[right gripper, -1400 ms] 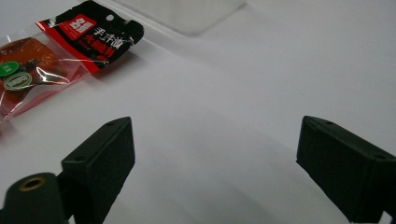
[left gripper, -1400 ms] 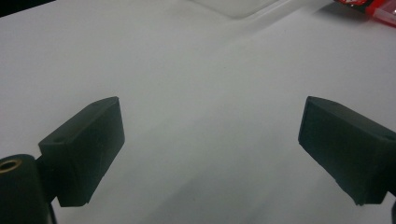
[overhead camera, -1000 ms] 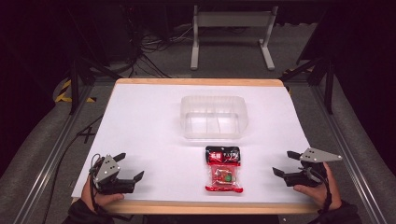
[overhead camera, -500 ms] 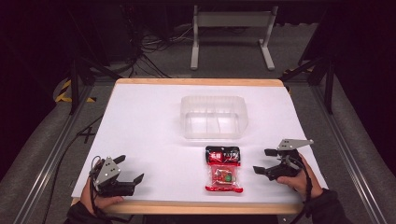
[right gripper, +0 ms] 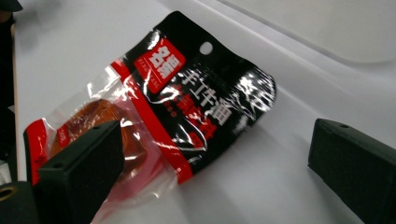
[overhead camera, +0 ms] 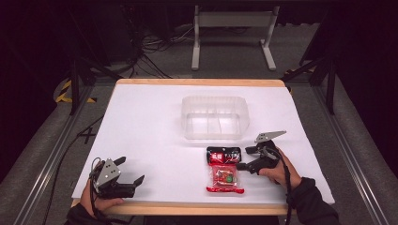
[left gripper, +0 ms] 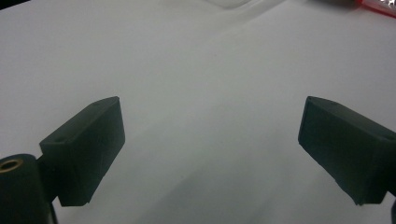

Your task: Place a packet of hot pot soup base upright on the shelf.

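The snack packet (overhead camera: 225, 170) lies flat on the white desk (overhead camera: 150, 126), just beside the right hand-held gripper (overhead camera: 248, 158) on its inner side, its black end toward the clear plastic tray (overhead camera: 214, 117) and its red, see-through end toward the desk's near edge. The high view gives the layout: the tray sits beyond the right hand-held gripper, near the packet's black end but apart from it, and the left hand-held gripper (overhead camera: 130, 171) rests well away from the packet near the desk's front corner, held by a hand (overhead camera: 96, 201). The right gripper view adds what the high view is too small to tell: the packet (right gripper: 159, 112) has a black upper part with white and red print and a punched hang hole, and a clear lower part with a reddish-brown piece inside. There the two black jaws stand wide apart with nothing between them; the left jaw in that view overlaps the packet's clear end, though whether it touches cannot be told, and the other jaw is over bare desk. A pale edge of the tray (right gripper: 327, 28) crosses the top corner. The left gripper view shows its jaws spread wide and empty over plain white desk (left gripper: 205, 93), with a sliver of red packet (left gripper: 380, 5) at the far top corner.
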Demonstrator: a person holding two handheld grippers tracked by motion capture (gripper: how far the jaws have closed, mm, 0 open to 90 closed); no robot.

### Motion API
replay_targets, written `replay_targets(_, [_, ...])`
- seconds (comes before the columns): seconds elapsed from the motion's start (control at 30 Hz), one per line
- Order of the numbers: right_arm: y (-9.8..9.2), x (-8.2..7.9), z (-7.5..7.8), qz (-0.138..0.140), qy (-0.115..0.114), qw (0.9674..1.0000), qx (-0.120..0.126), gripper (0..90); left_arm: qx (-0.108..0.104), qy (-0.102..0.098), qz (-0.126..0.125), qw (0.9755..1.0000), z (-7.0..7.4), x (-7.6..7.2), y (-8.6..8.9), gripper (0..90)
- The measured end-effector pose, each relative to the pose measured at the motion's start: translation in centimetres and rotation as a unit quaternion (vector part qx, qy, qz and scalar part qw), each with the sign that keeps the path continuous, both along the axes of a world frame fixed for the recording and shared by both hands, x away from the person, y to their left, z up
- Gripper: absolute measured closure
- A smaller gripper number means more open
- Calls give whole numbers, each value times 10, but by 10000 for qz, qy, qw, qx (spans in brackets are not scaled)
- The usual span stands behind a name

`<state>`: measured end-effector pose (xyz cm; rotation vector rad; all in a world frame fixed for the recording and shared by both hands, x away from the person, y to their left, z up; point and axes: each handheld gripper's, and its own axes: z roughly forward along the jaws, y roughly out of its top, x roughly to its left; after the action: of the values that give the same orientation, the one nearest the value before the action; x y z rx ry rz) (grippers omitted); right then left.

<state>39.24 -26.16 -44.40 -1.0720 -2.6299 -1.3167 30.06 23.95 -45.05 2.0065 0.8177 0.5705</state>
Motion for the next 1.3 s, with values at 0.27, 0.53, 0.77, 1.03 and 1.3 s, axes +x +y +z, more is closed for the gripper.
replay_targets(0.27, [19,7,-4,255,292,9981,476,30,2,6,-16,10000,0,0,0,80])
replay_targets(0.53, [17,8,-5,276,372,9964,708,222,2,3,-28,10000,-1,1,-1,80])
replay_targets(0.77, [22,10,-5,322,266,9976,547,526,28,22,-13,10000,-1,1,-1,81])
replay_targets(1.03, [25,8,-2,525,106,9969,582,838,14,29,6,10000,-1,1,0,82])
replay_targets(1.3, [22,0,12,746,-138,9949,672,900,4,21,14,10000,-1,1,0,82])
